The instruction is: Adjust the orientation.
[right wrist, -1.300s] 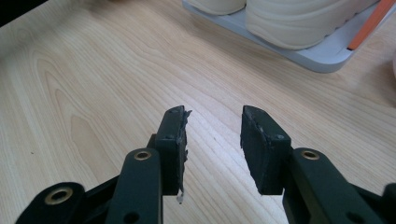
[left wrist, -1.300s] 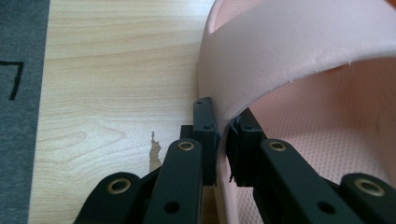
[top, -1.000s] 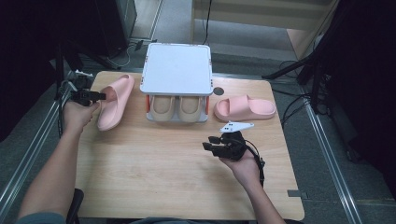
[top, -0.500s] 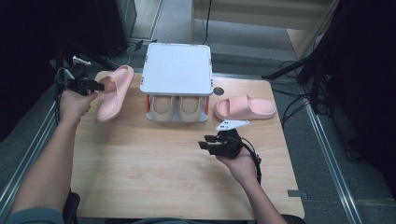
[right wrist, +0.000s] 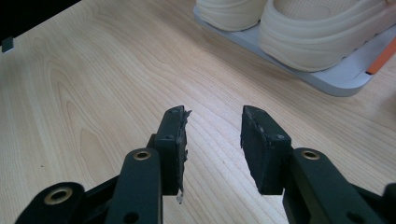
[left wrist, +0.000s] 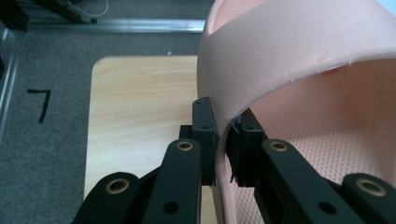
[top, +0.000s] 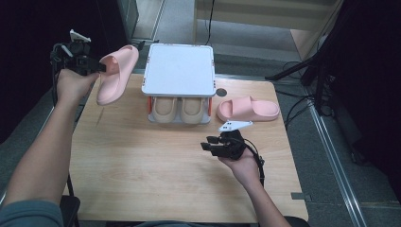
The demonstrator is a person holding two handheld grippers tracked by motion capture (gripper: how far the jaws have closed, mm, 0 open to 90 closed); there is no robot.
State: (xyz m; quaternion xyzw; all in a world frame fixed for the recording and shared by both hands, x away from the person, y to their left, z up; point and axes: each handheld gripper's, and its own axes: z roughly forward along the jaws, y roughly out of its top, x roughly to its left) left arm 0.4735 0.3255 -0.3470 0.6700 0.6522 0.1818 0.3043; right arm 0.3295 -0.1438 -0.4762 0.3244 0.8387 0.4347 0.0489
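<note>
Slipper [top: 115, 74], pink, clamped by its strap edge between the jaws of the left gripper [top: 97, 67], lifted clear of the desk [top: 142, 179] over the far left corner, toe end hanging down toward the wood, heel end raised toward the white rack [top: 178, 71]. Seen from the left gripper view: strap [left wrist: 299, 56] pinched between both pads, one pad outside, one inside against the dotted footbed, bare desk corner and grey floor below. Close to the rack's left side, not touching it. Beige pair of shoes [top: 178, 109] tucked under the rack's top, toes facing the person. Second pink slipper [top: 248, 109] flat on the desk just right of the rack, near the right edge. Right gripper [top: 210, 144] low over the desk in front of the rack, jaws apart with nothing between them, wood grain visible through the gap in the right gripper view. Wide bare stretch of desk across the near half; narrow margin only behind the rack.
</note>
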